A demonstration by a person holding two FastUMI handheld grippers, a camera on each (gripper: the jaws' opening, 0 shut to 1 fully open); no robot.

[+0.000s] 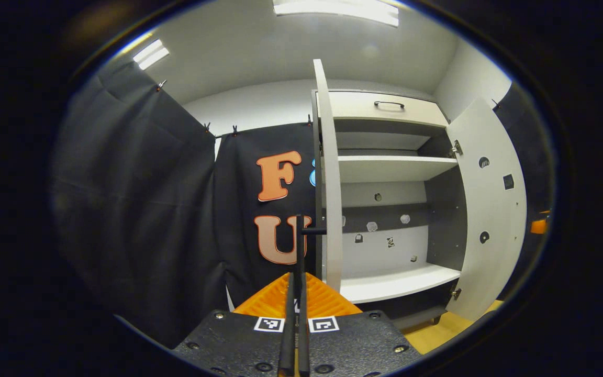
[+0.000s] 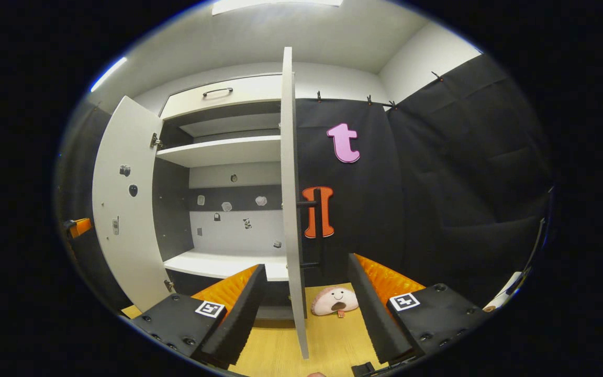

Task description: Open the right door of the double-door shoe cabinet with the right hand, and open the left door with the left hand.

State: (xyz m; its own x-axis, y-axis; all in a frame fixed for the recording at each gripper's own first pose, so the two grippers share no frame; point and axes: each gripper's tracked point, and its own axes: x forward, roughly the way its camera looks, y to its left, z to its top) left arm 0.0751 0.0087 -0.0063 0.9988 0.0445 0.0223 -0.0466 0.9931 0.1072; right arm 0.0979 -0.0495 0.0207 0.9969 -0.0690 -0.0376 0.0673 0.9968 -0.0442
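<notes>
The shoe cabinet [image 1: 393, 167] stands with both doors swung wide, its shelves bare. In the left gripper view the left door [image 1: 329, 173] is edge-on, and my left gripper [image 1: 298, 280] is shut on its thin black handle bar [image 1: 300, 246], which runs down between the fingers. The right door [image 1: 490, 209] hangs open at the far side. In the right gripper view the right door [image 2: 291, 209] is edge-on, and my right gripper [image 2: 306, 268] is open. One finger sits on each side of the door edge, and the black handle [image 2: 319, 230] is just beyond, untouched. The left door [image 2: 123, 209] is at the left.
A drawer with a dark handle [image 1: 389, 104] tops the cabinet. A round plush toy [image 2: 335, 301] lies on the wooden floor [image 2: 333, 340] near the right door's foot. Black cloth walls [image 1: 139, 209] close in on both sides of the cabinet.
</notes>
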